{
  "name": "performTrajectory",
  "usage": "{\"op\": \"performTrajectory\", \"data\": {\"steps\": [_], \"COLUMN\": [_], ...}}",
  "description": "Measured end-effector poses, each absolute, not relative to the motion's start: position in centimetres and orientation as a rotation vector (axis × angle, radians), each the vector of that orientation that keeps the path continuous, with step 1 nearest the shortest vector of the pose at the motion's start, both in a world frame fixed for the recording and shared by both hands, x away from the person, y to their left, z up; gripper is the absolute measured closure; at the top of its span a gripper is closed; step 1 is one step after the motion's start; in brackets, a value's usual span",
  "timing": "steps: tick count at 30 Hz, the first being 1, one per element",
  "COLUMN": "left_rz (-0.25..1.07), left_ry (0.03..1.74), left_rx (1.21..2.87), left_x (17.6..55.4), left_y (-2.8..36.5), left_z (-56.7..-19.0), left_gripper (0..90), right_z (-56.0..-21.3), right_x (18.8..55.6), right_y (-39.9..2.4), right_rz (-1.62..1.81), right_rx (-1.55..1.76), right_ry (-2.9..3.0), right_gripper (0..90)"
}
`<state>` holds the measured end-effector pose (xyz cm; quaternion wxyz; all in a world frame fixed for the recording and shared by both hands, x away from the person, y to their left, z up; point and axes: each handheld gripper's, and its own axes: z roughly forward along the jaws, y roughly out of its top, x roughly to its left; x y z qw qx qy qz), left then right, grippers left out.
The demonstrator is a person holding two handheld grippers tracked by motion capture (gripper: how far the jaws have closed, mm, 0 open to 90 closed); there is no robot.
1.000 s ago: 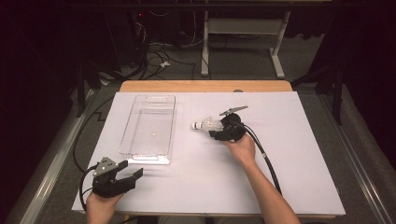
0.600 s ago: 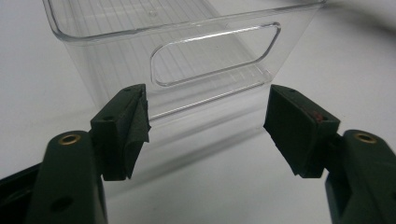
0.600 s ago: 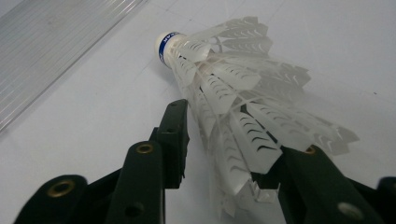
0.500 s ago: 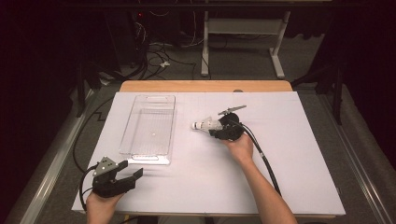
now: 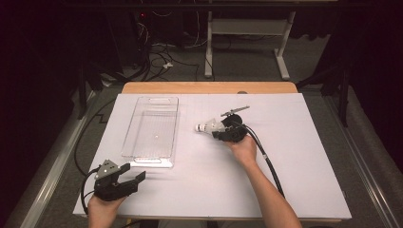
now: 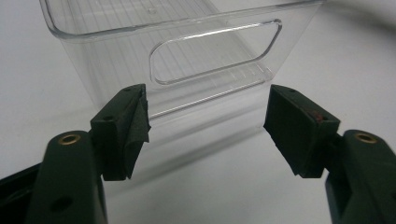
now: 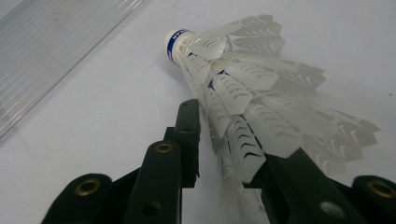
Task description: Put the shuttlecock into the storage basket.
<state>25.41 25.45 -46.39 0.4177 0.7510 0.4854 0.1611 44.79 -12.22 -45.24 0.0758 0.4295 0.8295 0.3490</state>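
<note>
**Right tongs close on a shuttlecock; left tongs wait by the bin**

Tongs first: the right gripper [image 5: 219,130] lies low on the white sheet, right of the middle, with a shuttlecock [image 5: 207,127] between its jaws. Its jaws have just been closing, and in the right gripper view they press on the feather skirt [image 7: 261,116] from both sides, so the grasp looks made. The left gripper [image 5: 135,179] sits at the near left corner of the sheet, jaws spread wide with nothing between them; in its own view the two pads [image 6: 128,128] frame bare sheet and the end of the bin beyond.

Table [image 5: 209,87]: a wooden top, its far edge showing past the white sheet [image 5: 294,156] that covers most of it. Beyond it, on the floor, stand the legs of a light-coloured frame [image 5: 247,28] and a tangle of cables [image 5: 157,57].

Bin [image 5: 152,126]: a long clear plastic one, open on top, lying left of the middle with its length running away from the person. Its near end, with a slot handle [image 6: 215,53], faces the left gripper and stands just beyond those jaws, apart from them. Its long side [image 7: 51,51] lies near the shuttlecock, with clear sheet between the two.

Shuttlecock: on its side, its white cork [image 7: 175,44] with a blue band pointing toward the bin, feathers toward the right hand [image 5: 244,149]. A black cable [image 5: 266,161] trails from that gripper back along the forearm.
</note>
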Motion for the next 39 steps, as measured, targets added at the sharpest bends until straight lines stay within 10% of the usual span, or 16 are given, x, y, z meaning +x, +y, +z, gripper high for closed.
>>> {"op": "performTrajectory", "data": {"steps": [39], "left_rz": [0.408], "left_ry": [1.212], "left_rx": [1.89], "left_x": [25.4], "left_y": [25.5], "left_z": [-46.4], "left_gripper": [31.7], "right_z": [-43.5], "right_x": [44.1], "right_y": [-12.6], "right_rz": [1.07], "right_rx": [1.211], "right_ry": [2.509], "right_gripper": [89.4]}}
